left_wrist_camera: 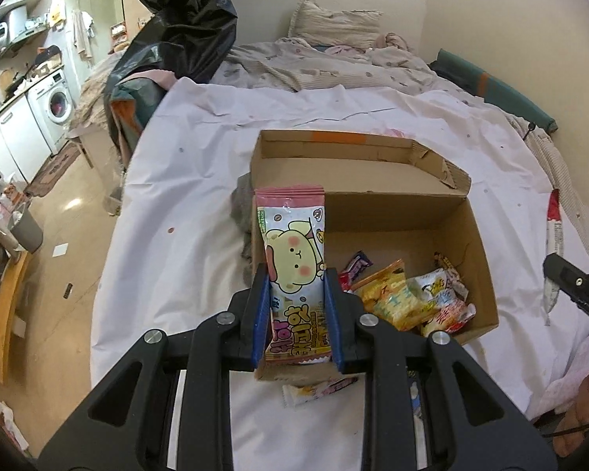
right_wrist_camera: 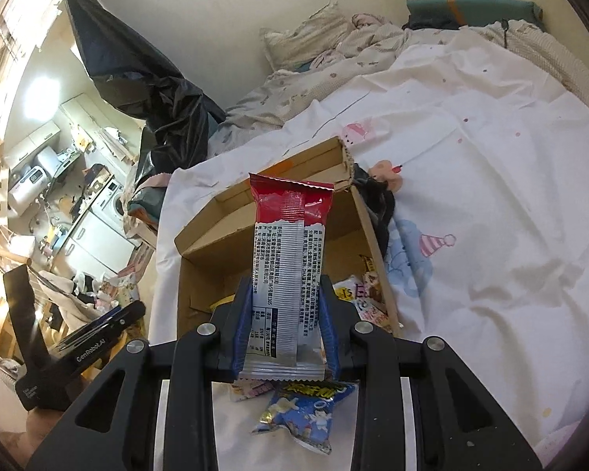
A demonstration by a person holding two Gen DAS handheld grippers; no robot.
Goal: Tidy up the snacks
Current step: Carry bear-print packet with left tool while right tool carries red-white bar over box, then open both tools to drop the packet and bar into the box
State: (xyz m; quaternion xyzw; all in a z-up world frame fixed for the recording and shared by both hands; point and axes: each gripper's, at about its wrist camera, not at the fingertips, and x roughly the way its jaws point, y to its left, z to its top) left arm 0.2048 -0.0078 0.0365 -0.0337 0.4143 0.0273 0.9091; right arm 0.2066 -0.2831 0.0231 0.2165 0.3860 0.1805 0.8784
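Bed with a white printed sheet point(left_wrist_camera: 184, 180) fills most of both views; rumpled bedding and a pillow point(left_wrist_camera: 333, 19) lie at the far end, and a black plastic bag point(left_wrist_camera: 184, 19) is heaped at the far left corner. A kitchen area with a washing machine point(left_wrist_camera: 59, 102) lies beyond the bed's left side.

Cardboard box point(left_wrist_camera: 357, 180) sits open on the sheet, flaps up, the collection point by the look of it. Several loose snack packets point(left_wrist_camera: 408, 298) already lie in its near right corner; the far part of its floor is bare.

Left gripper point(left_wrist_camera: 297, 286): blue pads pinching a pink-and-yellow cartoon snack packet point(left_wrist_camera: 292, 247) by its long edges, packet upright, top seal well clear of the pads. It hangs over the box's near left corner. Grip sits low on the packet, so most of it sticks out ahead, which should make dropping it in easy.

Right gripper point(right_wrist_camera: 286, 294): pads closed on a red-and-silver snack bar point(right_wrist_camera: 282, 243), back label facing the camera, also upright, held above the box's near edge.

Both carried snacks look ready for release into the box.

Still on the sheet short of the box: a blue star-print packet point(right_wrist_camera: 306, 412) and a pink-and-white packet point(left_wrist_camera: 318, 388). These appear to be left to collect.
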